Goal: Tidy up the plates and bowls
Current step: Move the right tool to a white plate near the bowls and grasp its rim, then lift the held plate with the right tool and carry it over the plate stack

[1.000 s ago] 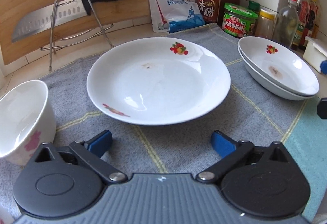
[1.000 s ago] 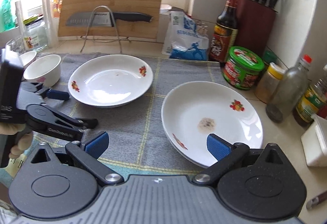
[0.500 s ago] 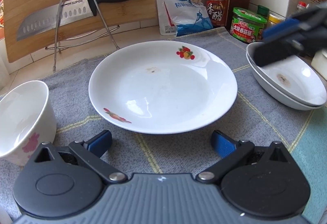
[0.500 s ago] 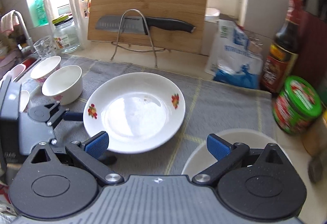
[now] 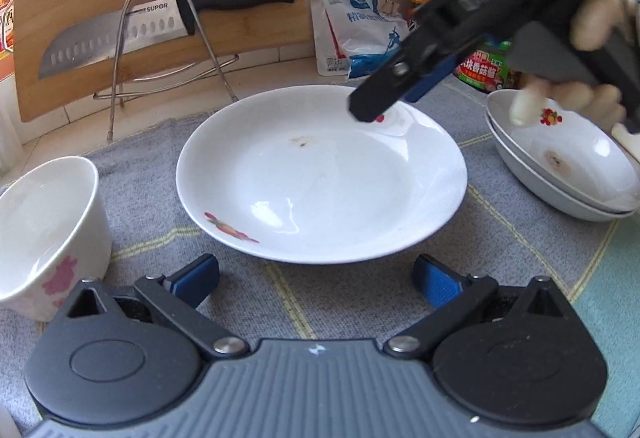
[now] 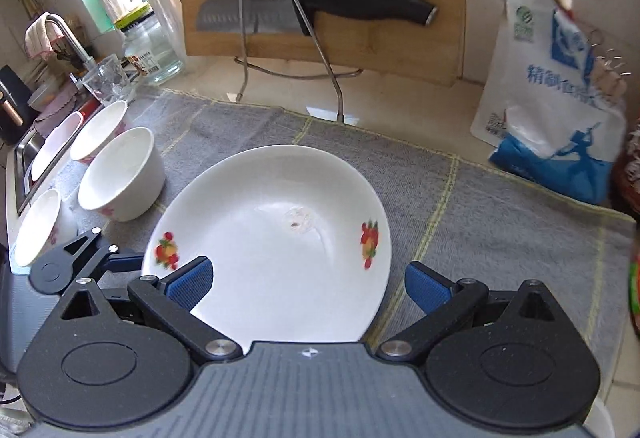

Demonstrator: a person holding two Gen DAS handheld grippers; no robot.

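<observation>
- At the left edge of the right wrist view, four small white ceramic bowls with pink flower prints (image 6: 120, 174) stand separately on the grey towel with yellow stripes (image 6: 500, 222). None is nested, so I judge the bowls are not yet sorted.
- Low in the left wrist view, the left gripper (image 5: 316, 278) has its blue pads spread wide and holds nothing. It hangs just short of the near rim of the plate.
- In the middle of both views lies the single white shallow plate with red fruit prints (image 5: 320, 174), flat on the towel and ungrasped. It looks to be the next piece to stack.
- Above that plate, in the upper right of the left wrist view, is the right gripper (image 6: 308, 278). Its own view shows the pads wide apart and empty, over the plate's edge.
- At the right edge of the left wrist view, two matching white plates sit stacked (image 5: 568, 174): that part appears done.
</observation>
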